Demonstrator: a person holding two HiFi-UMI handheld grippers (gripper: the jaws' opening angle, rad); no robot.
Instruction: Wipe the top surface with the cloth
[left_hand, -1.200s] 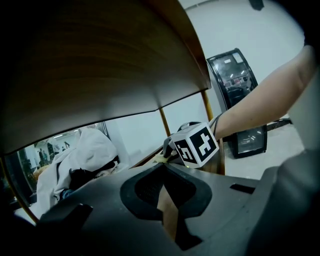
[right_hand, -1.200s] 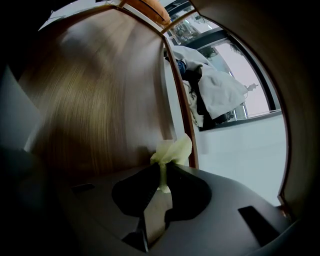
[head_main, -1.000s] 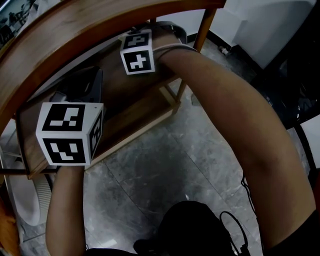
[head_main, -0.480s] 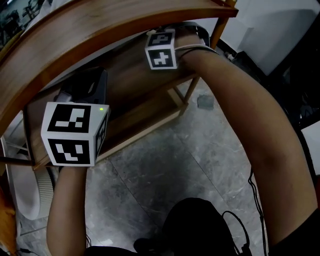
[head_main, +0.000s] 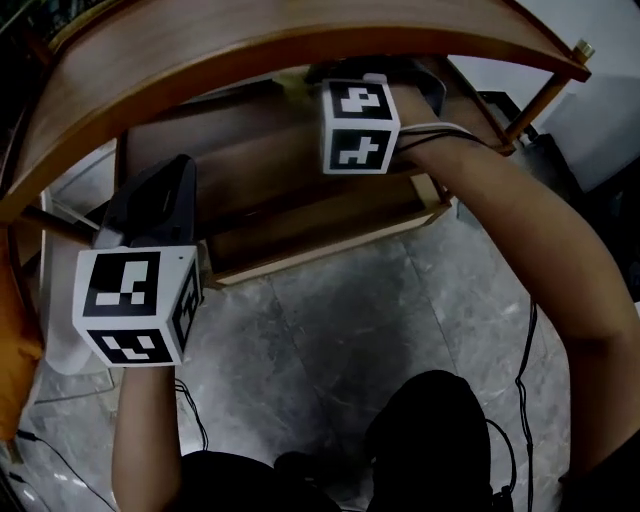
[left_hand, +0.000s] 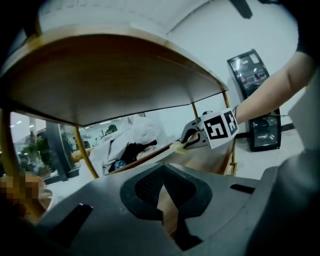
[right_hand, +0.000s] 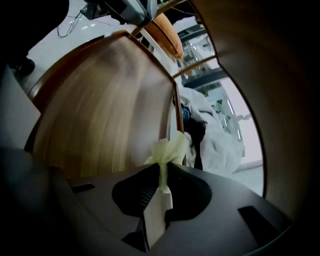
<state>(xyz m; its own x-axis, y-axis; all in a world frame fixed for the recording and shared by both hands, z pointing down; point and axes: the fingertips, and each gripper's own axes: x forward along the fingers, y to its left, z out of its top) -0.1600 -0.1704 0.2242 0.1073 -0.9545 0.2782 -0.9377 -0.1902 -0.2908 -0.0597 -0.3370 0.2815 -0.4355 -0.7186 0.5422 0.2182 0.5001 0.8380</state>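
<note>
Right gripper (right_hand: 161, 175) is pinching 1 yellow cloth (right_hand: 170, 148) at wooden shelf (right_hand: 100, 110), frame center. Left gripper (left_hand: 162, 175) is hovering clenched, empty.

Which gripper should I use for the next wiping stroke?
Right. The right gripper is shut on the cloth, with the cloth's free end at the wooden shelf. The left gripper is shut with nothing between its jaws.

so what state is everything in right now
right gripper: shut on the cloth, under the top shelf
cloth: pale yellow, bunched, sticking out past the jaws
left gripper: jaws together, nothing between them
top shelf: cloth not on it
lower shelf: both grippers reach in over it
</note>
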